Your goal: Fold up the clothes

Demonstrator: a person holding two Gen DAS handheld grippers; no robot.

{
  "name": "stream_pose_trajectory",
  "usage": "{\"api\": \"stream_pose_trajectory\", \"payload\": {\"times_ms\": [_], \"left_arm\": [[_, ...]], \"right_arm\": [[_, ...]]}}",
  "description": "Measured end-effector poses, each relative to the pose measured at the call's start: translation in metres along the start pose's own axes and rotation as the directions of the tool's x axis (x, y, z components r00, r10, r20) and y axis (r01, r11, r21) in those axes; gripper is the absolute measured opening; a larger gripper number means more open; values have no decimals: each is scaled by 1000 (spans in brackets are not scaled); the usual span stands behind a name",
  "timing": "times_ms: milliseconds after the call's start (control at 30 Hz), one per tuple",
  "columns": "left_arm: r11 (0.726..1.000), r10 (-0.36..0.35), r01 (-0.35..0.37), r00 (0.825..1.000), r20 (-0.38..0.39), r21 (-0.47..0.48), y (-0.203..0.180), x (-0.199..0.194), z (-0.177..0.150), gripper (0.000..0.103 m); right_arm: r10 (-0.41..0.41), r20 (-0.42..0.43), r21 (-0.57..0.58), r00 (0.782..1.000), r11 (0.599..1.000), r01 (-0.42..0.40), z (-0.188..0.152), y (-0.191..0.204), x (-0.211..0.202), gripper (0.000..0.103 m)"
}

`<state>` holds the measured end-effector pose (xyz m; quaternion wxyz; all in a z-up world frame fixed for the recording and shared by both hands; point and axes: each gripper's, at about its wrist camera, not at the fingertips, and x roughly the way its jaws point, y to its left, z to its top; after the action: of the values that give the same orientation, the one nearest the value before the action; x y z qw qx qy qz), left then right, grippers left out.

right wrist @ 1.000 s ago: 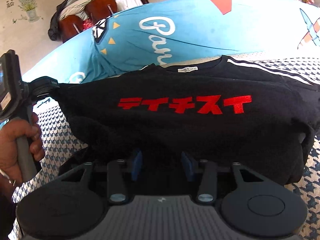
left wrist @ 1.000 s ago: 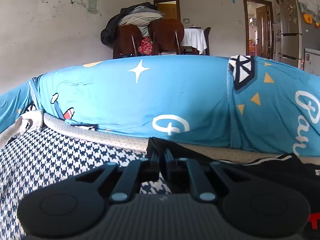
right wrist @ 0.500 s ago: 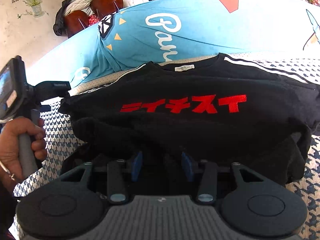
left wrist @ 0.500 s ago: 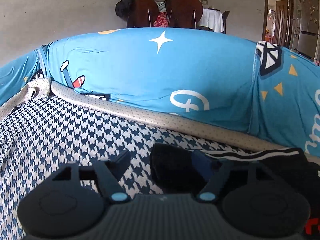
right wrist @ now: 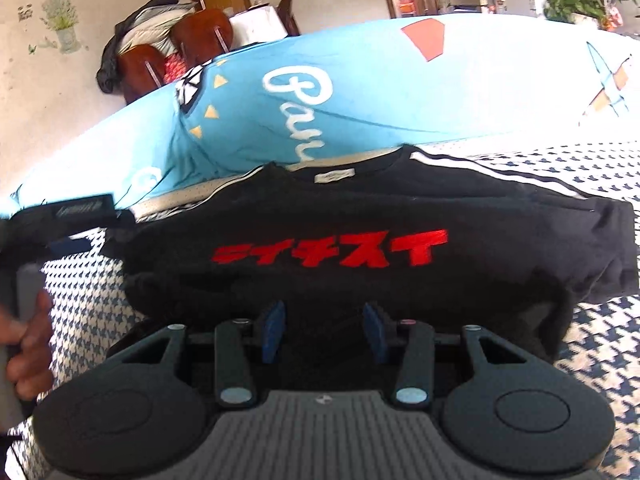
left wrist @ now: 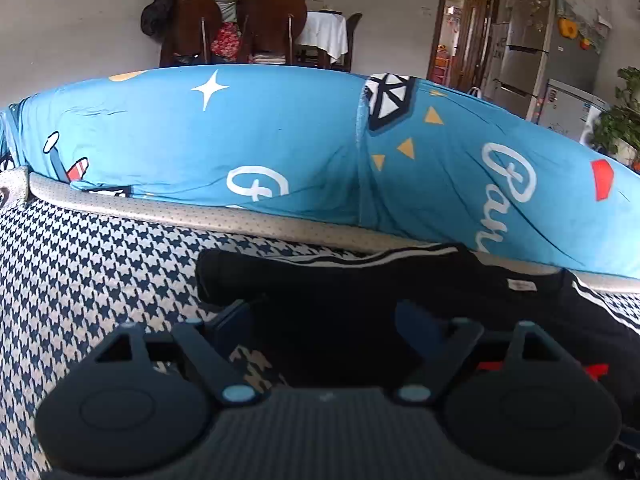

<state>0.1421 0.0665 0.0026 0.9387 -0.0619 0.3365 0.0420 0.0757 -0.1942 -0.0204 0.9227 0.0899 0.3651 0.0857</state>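
Right wrist view: black shirt (right wrist: 360, 220) lying folded on checked cover (right wrist: 600, 168).
Right gripper (right wrist: 323, 330) and left gripper (left wrist: 322, 320) both hovering, jaws spread, holding nothing.

- Left gripper (left wrist: 324, 320): black body with a ribbed grey top, two round black discs, pale blue pivot pins, dark blue finger pads (left wrist: 412, 320).
- Right gripper (right wrist: 324, 330): same build, brighter blue pads (right wrist: 272, 330).

daylight – glare upper right | fisheye bowing | left edge motion-blurred

hand (right wrist: 28, 344) cut off, blurred
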Motion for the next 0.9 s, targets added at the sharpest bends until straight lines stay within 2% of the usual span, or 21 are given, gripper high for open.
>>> {"api": "stream_pose_trajectory", "payload": {"times_ms": [300,500,733,900], "left_arm": [[994,-89,90,996,-28,64,-8,-31,-25,88],[990,-110,114,992,-56,78,-7,-45,-44,89],[989,-99,105,993,-67,100,-8,-56,-60,92],[992,-82,89,993,-82,89,-4,-55,-68,93]], "right_arm": [[-41,28,31,999,999,40,6,-23,-15,44],[-72,32,55,997,996,70,3,-37,-28,44],[-99,30,86,995,992,97,-13,-54,-53,44],[-95,-15,170,995,981,96,-36,-67,-70,52]]}}
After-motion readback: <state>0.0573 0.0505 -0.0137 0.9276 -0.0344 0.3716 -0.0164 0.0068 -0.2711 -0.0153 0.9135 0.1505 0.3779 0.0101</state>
